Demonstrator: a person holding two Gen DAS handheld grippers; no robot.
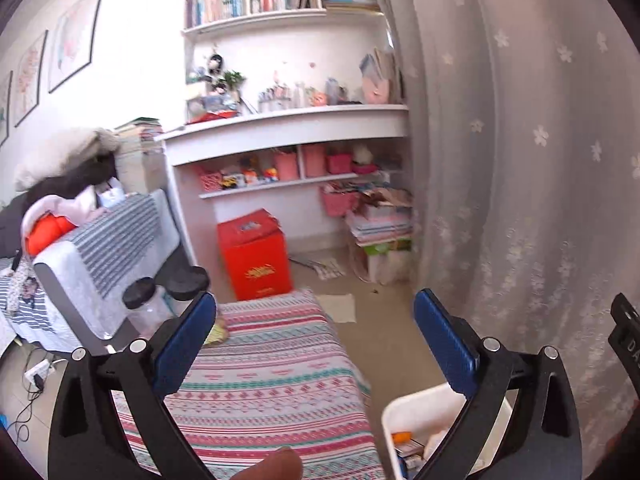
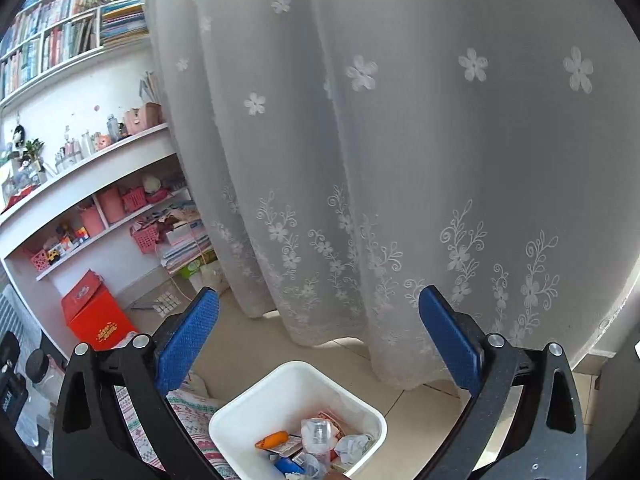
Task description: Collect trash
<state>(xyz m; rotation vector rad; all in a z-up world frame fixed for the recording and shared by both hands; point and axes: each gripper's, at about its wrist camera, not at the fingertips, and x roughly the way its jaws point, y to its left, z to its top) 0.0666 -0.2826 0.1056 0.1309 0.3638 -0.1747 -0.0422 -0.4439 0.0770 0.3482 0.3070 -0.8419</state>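
A white square trash bin (image 2: pixel 240 412) stands on the tiled floor by the bed and holds several bits of trash (image 2: pixel 316 444): crumpled plastic, an orange wrapper, small cartons. My right gripper (image 2: pixel 318 336) is open and empty, above the bin and facing the curtain. My left gripper (image 1: pixel 314 332) is open and empty above the patterned bedspread (image 1: pixel 264 380). The bin's corner shows in the left wrist view (image 1: pixel 404 408) behind the right finger. A small yellow-green scrap (image 1: pixel 218 334) lies on the bedspread beside the left finger.
A white flowered curtain (image 2: pixel 400 140) hangs behind the bin. A red box (image 1: pixel 256 256) stands on the floor under white shelves (image 1: pixel 288 124). Two black-lidded jars (image 1: pixel 148 304) stand left of the bed. A paper sheet (image 1: pixel 340 308) lies on the floor.
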